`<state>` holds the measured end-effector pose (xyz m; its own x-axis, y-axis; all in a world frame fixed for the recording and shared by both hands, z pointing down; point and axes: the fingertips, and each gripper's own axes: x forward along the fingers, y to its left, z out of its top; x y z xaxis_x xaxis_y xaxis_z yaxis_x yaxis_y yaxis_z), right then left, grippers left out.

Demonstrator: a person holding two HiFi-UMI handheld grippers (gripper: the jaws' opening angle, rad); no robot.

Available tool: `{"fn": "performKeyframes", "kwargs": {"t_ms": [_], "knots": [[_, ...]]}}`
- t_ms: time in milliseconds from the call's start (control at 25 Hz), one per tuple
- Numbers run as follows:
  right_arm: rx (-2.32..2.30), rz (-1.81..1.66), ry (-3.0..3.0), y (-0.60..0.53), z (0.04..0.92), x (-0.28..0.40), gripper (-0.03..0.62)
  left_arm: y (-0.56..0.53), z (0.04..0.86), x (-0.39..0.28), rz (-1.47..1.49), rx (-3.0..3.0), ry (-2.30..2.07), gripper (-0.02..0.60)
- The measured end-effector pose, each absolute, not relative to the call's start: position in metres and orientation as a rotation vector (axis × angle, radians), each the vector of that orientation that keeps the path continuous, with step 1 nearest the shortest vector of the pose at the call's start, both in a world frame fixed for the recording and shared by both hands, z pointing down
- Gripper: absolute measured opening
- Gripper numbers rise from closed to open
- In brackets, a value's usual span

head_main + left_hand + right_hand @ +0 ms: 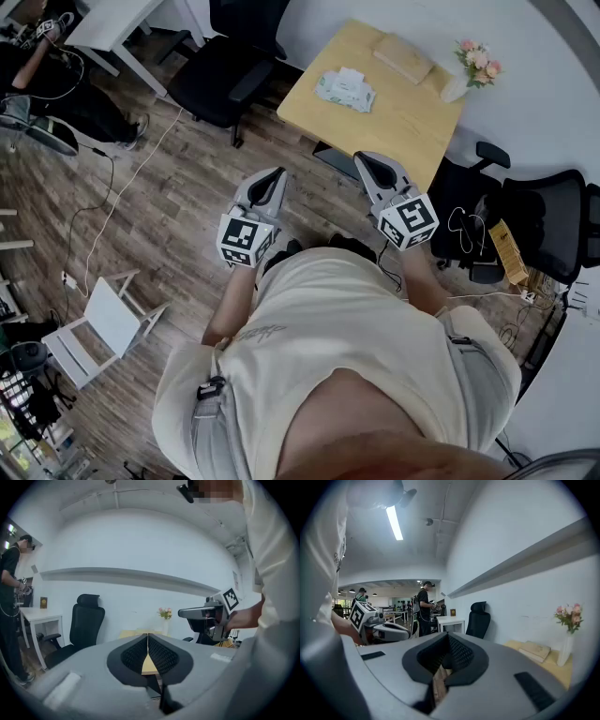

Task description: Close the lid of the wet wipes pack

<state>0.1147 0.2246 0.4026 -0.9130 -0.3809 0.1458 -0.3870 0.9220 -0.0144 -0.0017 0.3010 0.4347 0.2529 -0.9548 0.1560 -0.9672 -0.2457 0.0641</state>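
Note:
The wet wipes pack [345, 89], white and green, lies on the light wooden table [412, 117] ahead of me; its lid is too small to make out. Both grippers hang at waist height over the floor, short of the table's near edge. My left gripper [275, 178] is shut with nothing in it, its pads meeting in the left gripper view [148, 635]. My right gripper [367, 164] is also shut and empty, jaws together in the right gripper view [449, 637]. Neither gripper view shows the pack.
A tan flat box [403, 56] and a vase of pink flowers [476, 64] stand at the table's far side. Black office chairs [220, 75] [544, 225] flank the table. A white folding chair [103, 323] stands at the left. A person [424, 607] stands by a white desk.

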Motion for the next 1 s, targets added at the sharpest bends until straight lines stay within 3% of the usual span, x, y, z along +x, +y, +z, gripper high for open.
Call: {"fn": "performKeyframes", "kwargs": {"t_ms": [600,1000], "knots": [[0.714,0.153,-2.842,0.239,0.426,0.100,0.002,0.308,0.473,-0.035,0.089,2.371,-1.696,0.017],[0.735,0.192,-2.800,0.163,0.454,0.100,0.002,0.227,0.478,-0.037,0.149,2.379,-1.645,0.017]]}}
